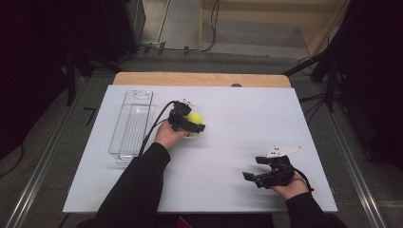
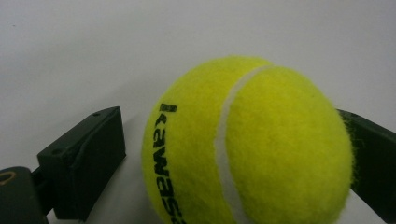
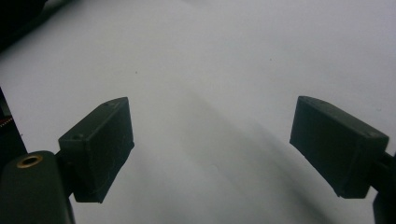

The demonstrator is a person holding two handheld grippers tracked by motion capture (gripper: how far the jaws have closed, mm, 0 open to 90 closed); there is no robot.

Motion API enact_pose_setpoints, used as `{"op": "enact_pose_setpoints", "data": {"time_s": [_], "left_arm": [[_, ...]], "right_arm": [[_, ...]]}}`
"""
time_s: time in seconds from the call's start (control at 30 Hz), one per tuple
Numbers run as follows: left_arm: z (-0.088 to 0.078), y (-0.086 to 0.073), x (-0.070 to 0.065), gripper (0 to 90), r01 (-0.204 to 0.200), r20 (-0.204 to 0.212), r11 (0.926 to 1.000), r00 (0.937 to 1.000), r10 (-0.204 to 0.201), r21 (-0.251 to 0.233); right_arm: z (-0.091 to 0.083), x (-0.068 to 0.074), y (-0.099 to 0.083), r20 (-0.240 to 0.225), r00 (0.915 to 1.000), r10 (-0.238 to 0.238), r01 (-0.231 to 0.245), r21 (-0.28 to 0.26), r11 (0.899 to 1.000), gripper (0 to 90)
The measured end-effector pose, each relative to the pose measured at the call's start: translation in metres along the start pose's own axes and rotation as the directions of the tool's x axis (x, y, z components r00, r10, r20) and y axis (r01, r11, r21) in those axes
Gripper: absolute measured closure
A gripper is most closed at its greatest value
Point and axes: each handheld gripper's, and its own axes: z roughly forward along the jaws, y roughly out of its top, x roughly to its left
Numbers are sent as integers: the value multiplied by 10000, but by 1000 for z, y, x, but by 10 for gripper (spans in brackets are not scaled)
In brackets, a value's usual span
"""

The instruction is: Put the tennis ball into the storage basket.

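Between the wide-apart jaws of the left gripper (image 1: 192, 124), not yet squeezed, a fuzzy yellow tennis ball (image 2: 247, 144), light and springy, is best pinched across its middle.

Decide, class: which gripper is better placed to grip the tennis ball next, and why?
Left. The left gripper already has the tennis ball between its jaws, one side not yet touching. The right gripper sits open, far off near the table's front edge.
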Motion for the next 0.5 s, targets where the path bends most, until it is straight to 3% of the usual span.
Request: {"op": "enact_pose_setpoints", "data": {"time_s": [0.17, 0.3, 0.5], "left_arm": [[0, -2, 0, 29, -9, 6, 10000, 10000, 9, -51], [-1, -4, -1, 82, -58, -215, 9998, 9998, 55, -169], [-3, -4, -2, 154, -230, -217, 9996, 9995, 226, -181]], "right_arm": [[0, 0, 0, 6, 10000, 6, -6, -12, 10000, 115], [0, 0, 0, 24, 10000, 7, -7, -14, 10000, 115], [0, 0, 0, 8, 10000, 3, -3, 1, 10000, 115]]}}
